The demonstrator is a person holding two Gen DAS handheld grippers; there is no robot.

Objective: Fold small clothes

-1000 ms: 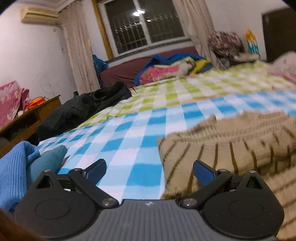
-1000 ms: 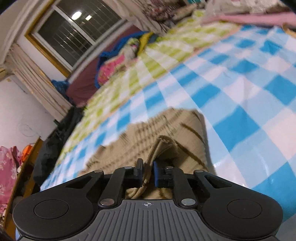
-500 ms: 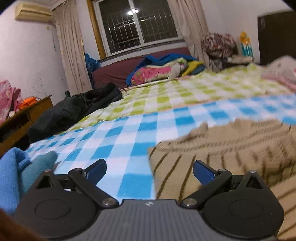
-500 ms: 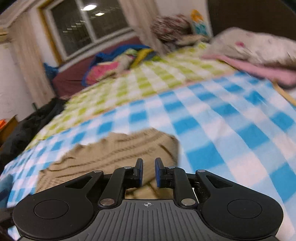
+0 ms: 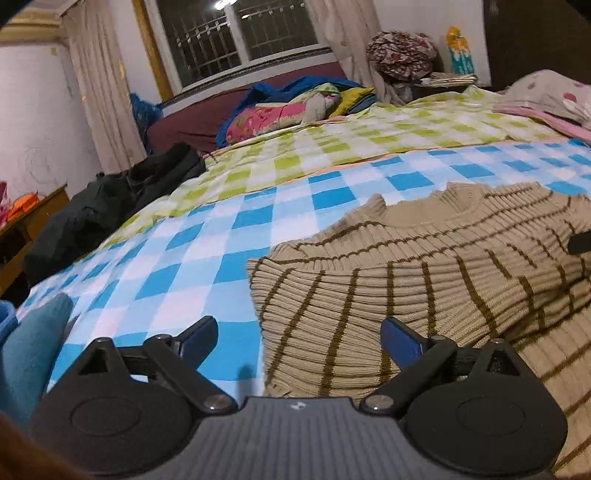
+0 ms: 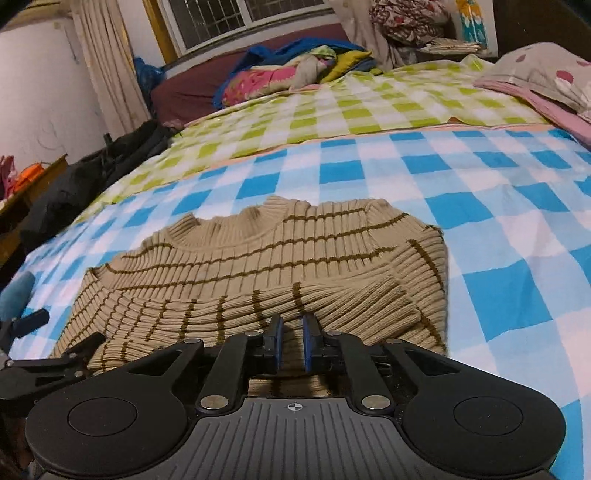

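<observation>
Close below my two hand-held grippers lies a beige ribbed sweater (image 6: 280, 258) with thin brown stripes, spread on the blue-and-white checked bedsheet (image 6: 498, 229). Its neckline points away from me and both sleeves are folded across the body.

My right gripper (image 6: 291, 345) hangs over the near edge of the sweater, above the folded sleeve. Its blue-padded jaws are closing, with only a narrow gap left between them, and I see no fabric caught in that gap.

My left gripper (image 5: 299, 334) is spread wide and grasps nothing. One blue pad sits over bare sheet, the other over the sweater's left edge, and whether that pad touches the knit I cannot tell. Just to its left is a piece of blue knitted clothing (image 5: 29, 343).

Farther off, the blue checks give way to a green-and-white checked sheet (image 6: 369, 107). Dark clothing (image 5: 110, 199) is heaped at the bed's left edge. Beyond that a pile of colourful bedding (image 6: 288, 74) rests against a maroon headboard (image 5: 192, 118), under a barred window (image 5: 240, 33) with pale curtains.
</observation>
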